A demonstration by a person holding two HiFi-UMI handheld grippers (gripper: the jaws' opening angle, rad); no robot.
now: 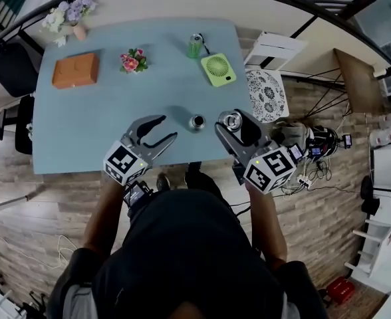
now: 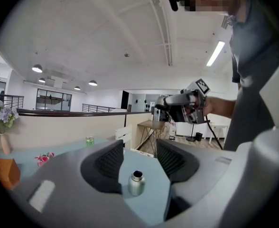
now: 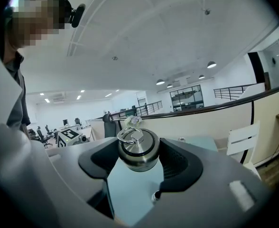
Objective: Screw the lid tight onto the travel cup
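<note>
Left claw (image 1: 167, 129) is spread open with nothing in it, just lined up on the travel cup (image 1: 197, 121). The cup stands upright and open-mouthed on the blue table (image 1: 96, 111), toward my side of it, between my two claws and touching neither. Right claw (image 1: 235, 121) is pinching the steel lid (image 3: 138, 150) by its sides, ring handle up, just right of the cup and higher than its mouth. What worries me is that the cup is small, narrow and not held by anything yet. If the lid comes down before the left claw clamps on, I reckon the cup tips or just spins along with the lid. Closing the left jaws off-centre could knock it over too, maybe toward the table edge. The lid is also smooth round metal. If it lands tilted the threads could cross, and cranking hard might make it slip in the pads.
</note>
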